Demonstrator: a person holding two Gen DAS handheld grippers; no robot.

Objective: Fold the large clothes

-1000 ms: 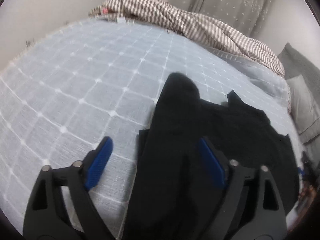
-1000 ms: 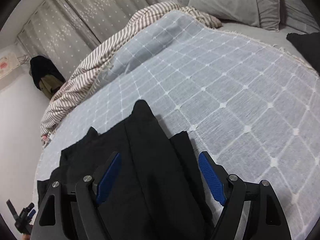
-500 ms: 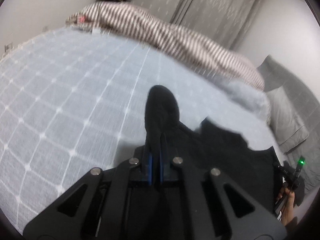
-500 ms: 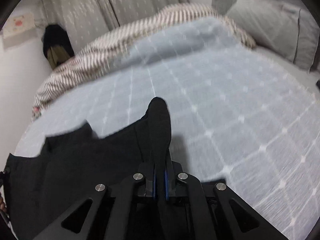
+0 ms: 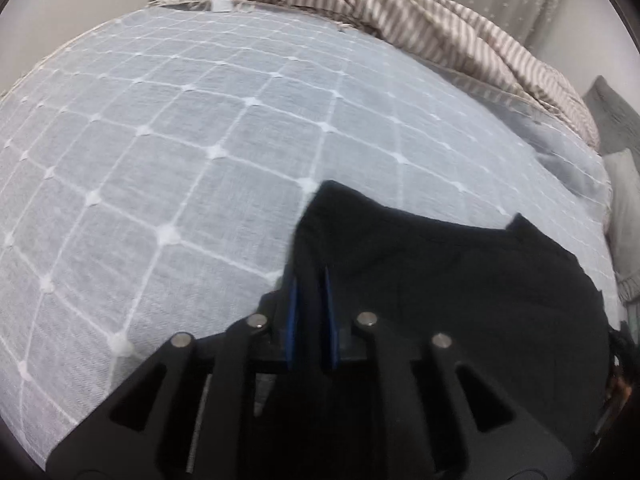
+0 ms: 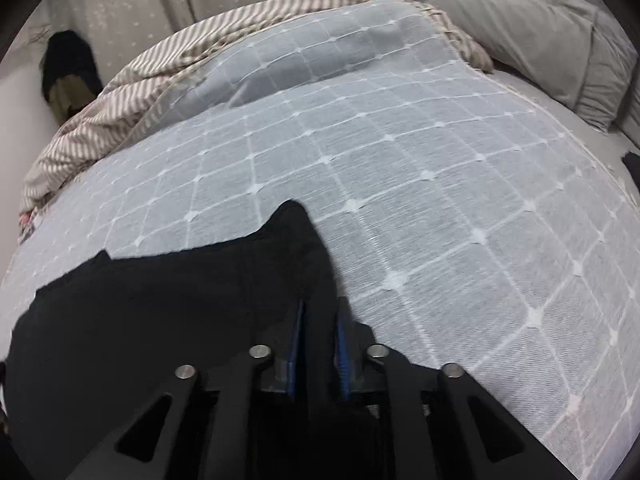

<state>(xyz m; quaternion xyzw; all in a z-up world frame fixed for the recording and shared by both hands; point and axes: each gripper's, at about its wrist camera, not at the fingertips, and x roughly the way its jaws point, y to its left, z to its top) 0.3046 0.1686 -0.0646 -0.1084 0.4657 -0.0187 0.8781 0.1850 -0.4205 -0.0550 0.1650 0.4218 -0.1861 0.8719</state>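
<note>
A black garment lies on a pale blue checked bedspread. My left gripper has a fold of the garment's left end filling the narrow gap between its blue pads, and its jaws are opening slightly. A corner of cloth pokes out past the fingertips. In the right wrist view the same black garment spreads to the left. My right gripper has the garment's right end between its blue pads, with a peak of cloth beyond them. Its jaws are opening a little too.
A brown-and-white striped duvet is bunched along the far side of the bed. Grey pillows lie at the right. Dark clothes hang by the curtain. The checked bedspread stretches flat beyond the garment.
Both grippers went from wide open over the garment to closed on its ends, then moved forward and down over the bed. Their pads now stand slightly further apart than half a second ago.
</note>
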